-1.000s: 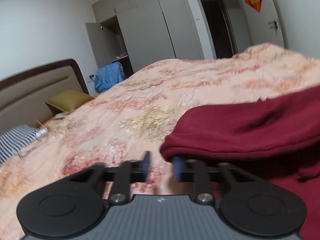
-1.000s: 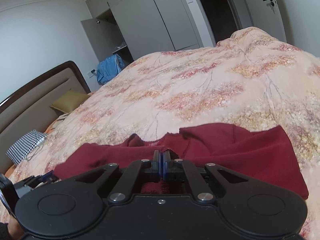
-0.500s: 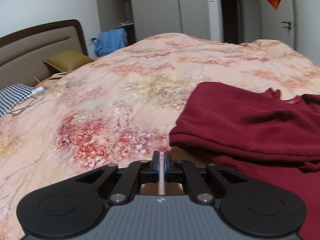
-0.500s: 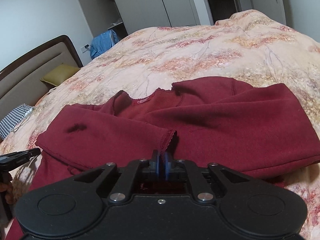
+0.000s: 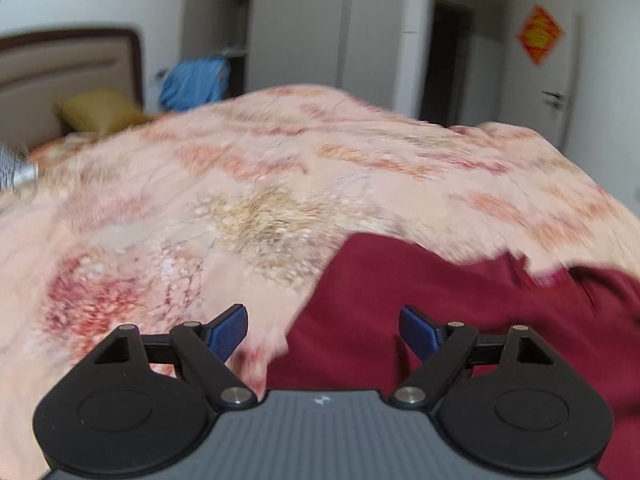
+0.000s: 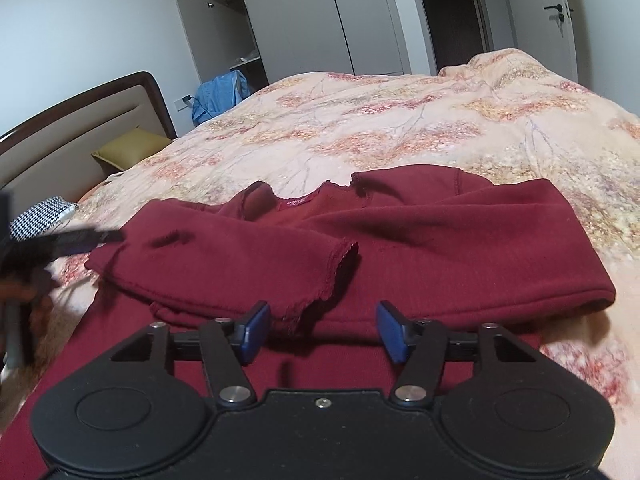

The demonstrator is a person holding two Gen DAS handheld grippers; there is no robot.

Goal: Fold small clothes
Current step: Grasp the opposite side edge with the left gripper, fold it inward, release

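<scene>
A dark red sweater (image 6: 400,240) lies flat on the floral bedspread, neck away from me, both sleeves folded across its chest. My right gripper (image 6: 324,330) hovers just over the lower body of the sweater, its jaws opening with nothing pinched; the scalloped cuff (image 6: 332,280) of the left sleeve lies just ahead of it. My left gripper (image 5: 323,332) is at the sweater's (image 5: 460,320) left edge, jaws opening wide and empty. It also shows blurred at the left edge of the right wrist view as the left gripper (image 6: 80,240).
The peach floral bedspread (image 6: 400,120) covers the whole bed. An olive pillow (image 6: 128,148) and a checked cloth (image 6: 40,216) lie by the brown headboard (image 6: 60,132). A blue garment (image 6: 220,92) hangs at the open wardrobe. A door (image 6: 556,20) is at far right.
Both grippers went from shut to open. The right one let go of the sleeve cuff, which now lies on the sweater. The left one swung sideways along the sweater's edge; its view is blurred.
</scene>
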